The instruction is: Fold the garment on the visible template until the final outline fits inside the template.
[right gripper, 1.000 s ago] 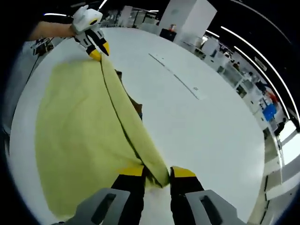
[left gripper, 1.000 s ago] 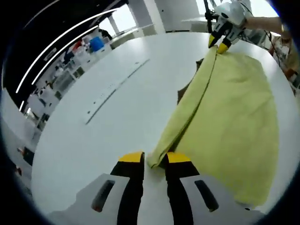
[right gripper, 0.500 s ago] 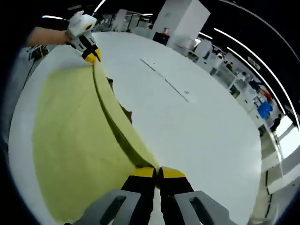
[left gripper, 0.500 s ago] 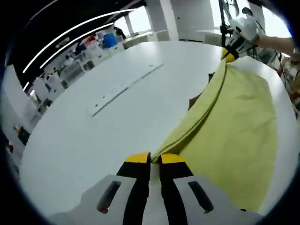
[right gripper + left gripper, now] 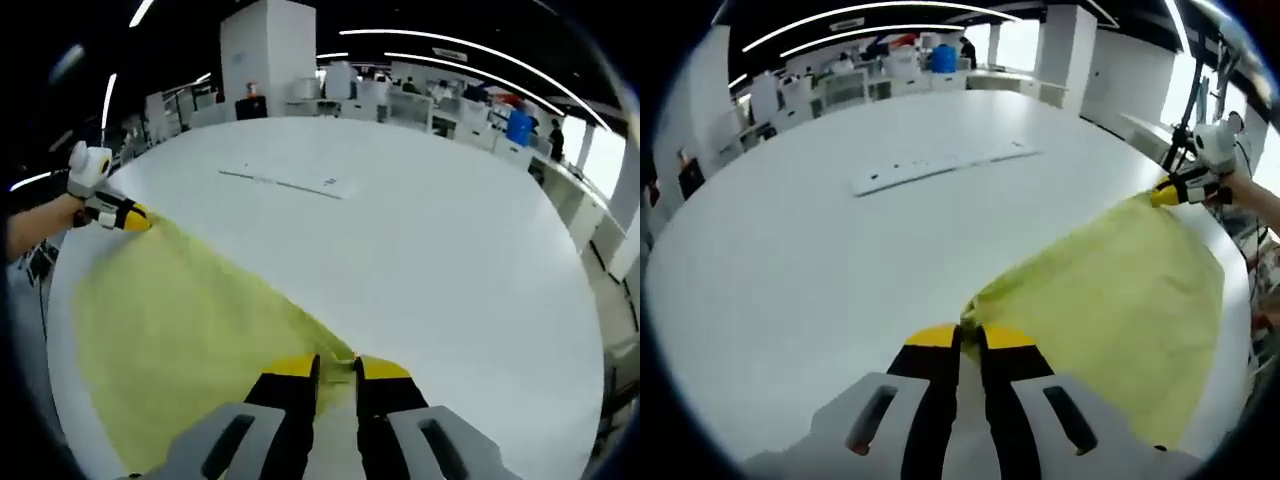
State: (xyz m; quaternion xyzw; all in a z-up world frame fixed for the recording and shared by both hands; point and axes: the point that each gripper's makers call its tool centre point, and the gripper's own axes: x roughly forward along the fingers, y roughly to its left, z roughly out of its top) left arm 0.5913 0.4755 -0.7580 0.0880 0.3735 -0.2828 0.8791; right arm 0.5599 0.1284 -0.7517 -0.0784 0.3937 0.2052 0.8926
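A yellow garment (image 5: pixel 1110 290) lies spread over the white table (image 5: pixel 790 280), blurred with motion. My left gripper (image 5: pixel 970 335) is shut on one corner of it at the bottom of the left gripper view. Its far corner runs up to my right gripper (image 5: pixel 1185 190), held by a hand at the right edge. In the right gripper view the garment (image 5: pixel 190 320) stretches from my right gripper (image 5: pixel 338 366), whose jaws pinch its near corner, to the left gripper (image 5: pixel 125 215) at the far left. The held edge runs taut between the two grippers.
A long white strip (image 5: pixel 940 165) lies flat on the table beyond the garment, also seen as a strip (image 5: pixel 285 183) in the right gripper view. The round table's edge (image 5: pixel 585 300) curves nearby. Desks and shelves stand far behind.
Both grippers have swung with the garment's edge in their jaws. The raised fold ridge has flattened into one taut sheet, and the dark patch seen under it earlier is now covered.
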